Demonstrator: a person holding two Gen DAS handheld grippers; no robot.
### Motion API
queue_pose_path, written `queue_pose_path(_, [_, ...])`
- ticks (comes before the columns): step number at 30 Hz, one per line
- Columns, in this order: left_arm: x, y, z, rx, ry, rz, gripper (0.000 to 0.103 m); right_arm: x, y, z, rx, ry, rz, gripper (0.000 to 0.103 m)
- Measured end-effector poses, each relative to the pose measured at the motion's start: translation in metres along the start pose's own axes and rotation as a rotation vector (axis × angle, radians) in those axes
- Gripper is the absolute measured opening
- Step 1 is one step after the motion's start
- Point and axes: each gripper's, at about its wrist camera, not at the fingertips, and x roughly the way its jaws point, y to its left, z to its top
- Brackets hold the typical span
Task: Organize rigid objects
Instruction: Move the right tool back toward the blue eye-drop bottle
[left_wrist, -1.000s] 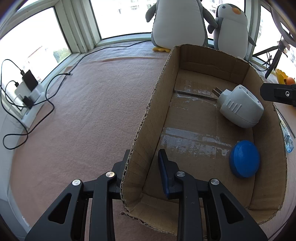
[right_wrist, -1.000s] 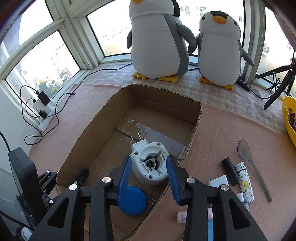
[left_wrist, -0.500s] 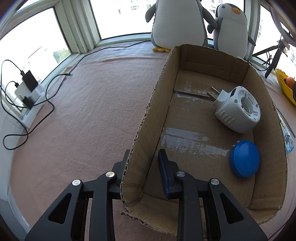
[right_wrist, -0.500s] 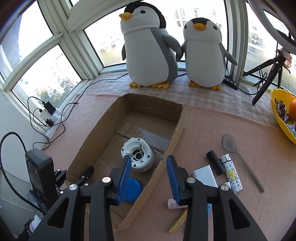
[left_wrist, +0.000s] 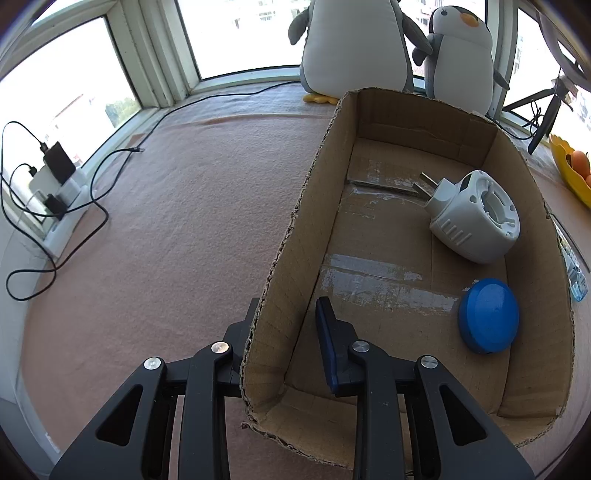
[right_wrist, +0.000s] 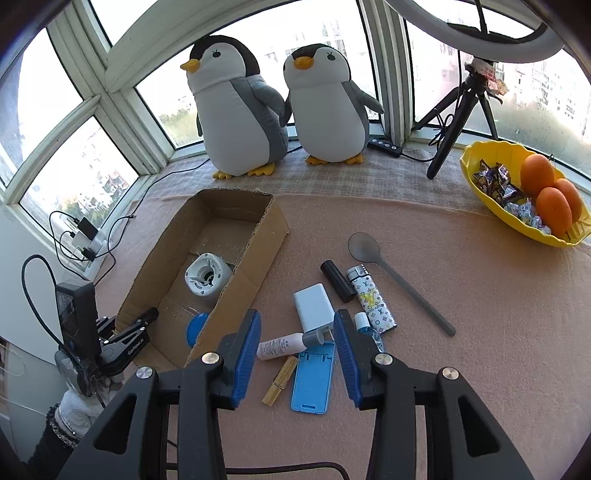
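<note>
Cardboard box (left_wrist: 295, 236) wall sits clamped in the left tongs (left_wrist: 286, 314); a white plug adapter (left_wrist: 472, 218) and blue disc (left_wrist: 487, 314) lie inside. Right tongs (right_wrist: 297, 332) gape empty above a white tube (right_wrist: 280, 345) on the bench (right_wrist: 461, 295).

The left wrist camera sits low and close at the near-left corner of the cardboard box (left_wrist: 402, 229), looking steeply down along the left gripper (left_wrist: 286, 314) into the box and toward the windows. The right wrist camera looks from higher and farther back, angled down over the right gripper (right_wrist: 297, 332) at the blanket-covered tabletop (right_wrist: 461, 295). Both views share the box (right_wrist: 221, 258), its white plug adapter (left_wrist: 476, 218) (right_wrist: 207, 273) and the two plush penguins (left_wrist: 354, 40) (right_wrist: 236, 110)
</note>
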Motion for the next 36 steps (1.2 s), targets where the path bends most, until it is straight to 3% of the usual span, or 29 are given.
queue_pose_path(15, [0.0,-0.001,0.0,0.004,0.001,0.002,0.026,0.033,-0.039,-0.032,-0.021,0.088,-0.118,0.037])
queue_pose_path(36, [0.0,-0.001,0.001,0.005,0.001,0.002,0.026,0.086,-0.033,-0.029,-0.139,0.196,-0.156,0.041])
